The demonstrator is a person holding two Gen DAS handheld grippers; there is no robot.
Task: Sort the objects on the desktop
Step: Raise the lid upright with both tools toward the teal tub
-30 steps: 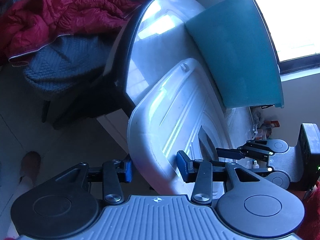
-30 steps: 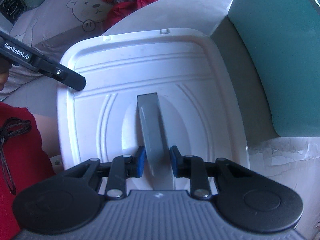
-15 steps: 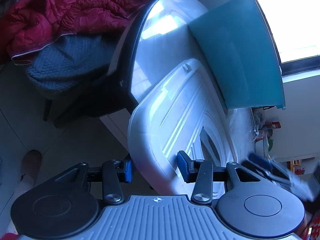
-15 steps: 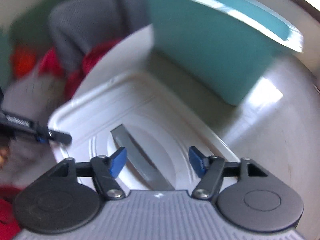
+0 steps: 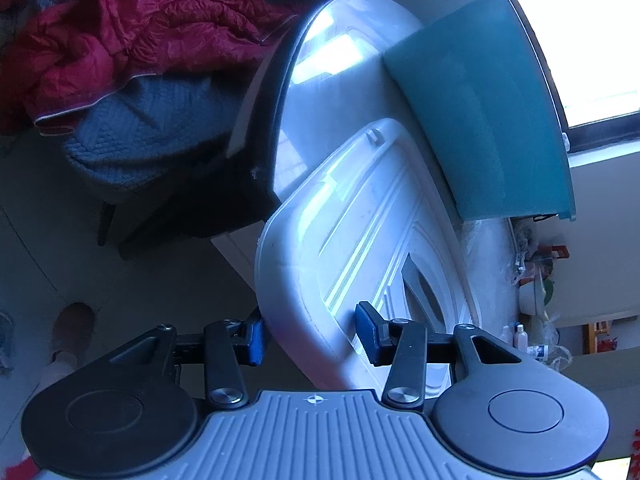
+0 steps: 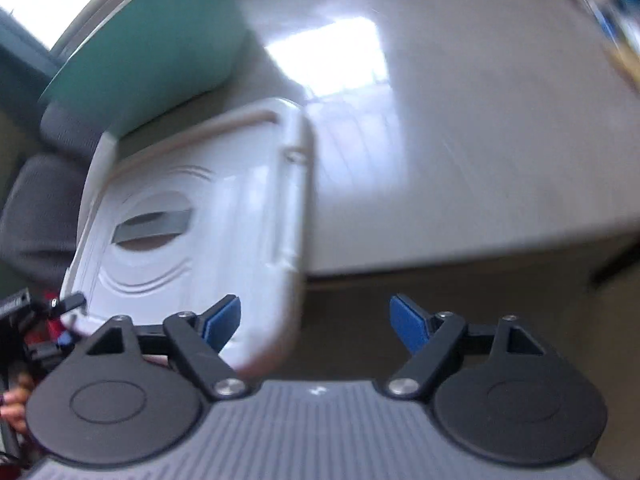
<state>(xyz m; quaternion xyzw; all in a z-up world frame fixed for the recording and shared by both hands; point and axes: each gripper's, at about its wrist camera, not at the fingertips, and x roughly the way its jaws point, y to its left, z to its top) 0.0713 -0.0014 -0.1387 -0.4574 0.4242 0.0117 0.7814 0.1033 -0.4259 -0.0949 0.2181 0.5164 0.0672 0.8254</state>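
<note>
The white lid (image 5: 360,240) overhangs the tabletop (image 6: 460,140) edge, its rim clamped in the left tongs (image 5: 308,334), probably to steady it. The right tongs (image 6: 316,322) are opening, empty, beside its corner. A teal bin (image 5: 480,112) stands behind the lid.

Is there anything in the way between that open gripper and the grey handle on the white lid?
Nothing visible does. The right gripper, its jaws opening and empty, sits off the white lid's corner, and the grey handle lies bare in its round recess. The left gripper clamps the lid's rim at another edge, away from that path.
</note>
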